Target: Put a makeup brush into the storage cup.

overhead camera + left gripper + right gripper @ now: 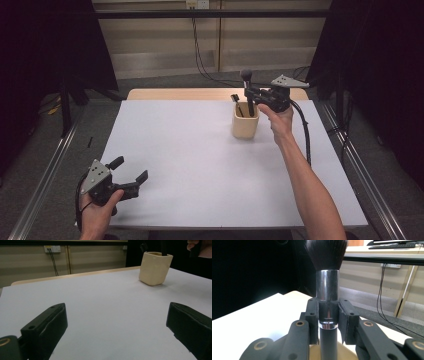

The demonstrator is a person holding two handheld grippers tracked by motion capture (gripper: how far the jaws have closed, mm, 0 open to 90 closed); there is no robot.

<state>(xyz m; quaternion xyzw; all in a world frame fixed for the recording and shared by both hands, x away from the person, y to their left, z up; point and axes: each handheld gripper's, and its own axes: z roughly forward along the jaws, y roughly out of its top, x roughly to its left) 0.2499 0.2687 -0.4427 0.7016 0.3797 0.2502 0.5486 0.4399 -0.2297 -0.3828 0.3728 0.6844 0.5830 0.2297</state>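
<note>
A makeup brush point(247, 90) with a dark bristle head and a silver ferrule point(327, 290) stands upright, its handle reaching down into a cream holder cup point(245, 125) at the table's far middle. My right gripper point(251, 92) is shut on the brush just above the cup, its pads point(313, 312) pressing the ferrule from both sides. Another dark item point(235, 98) pokes out of the cup. My left gripper point(131, 170) rests at the near left corner of the white table point(190, 160), jaws wide apart with nothing between them. The cup point(155, 268) stands far ahead of it.
The table's back edge shows a wooden strip point(170, 94). Cables point(200, 55) hang from a wall outlet behind. Metal rails point(45, 175) run along the floor on both sides, and dark curtains flank the space.
</note>
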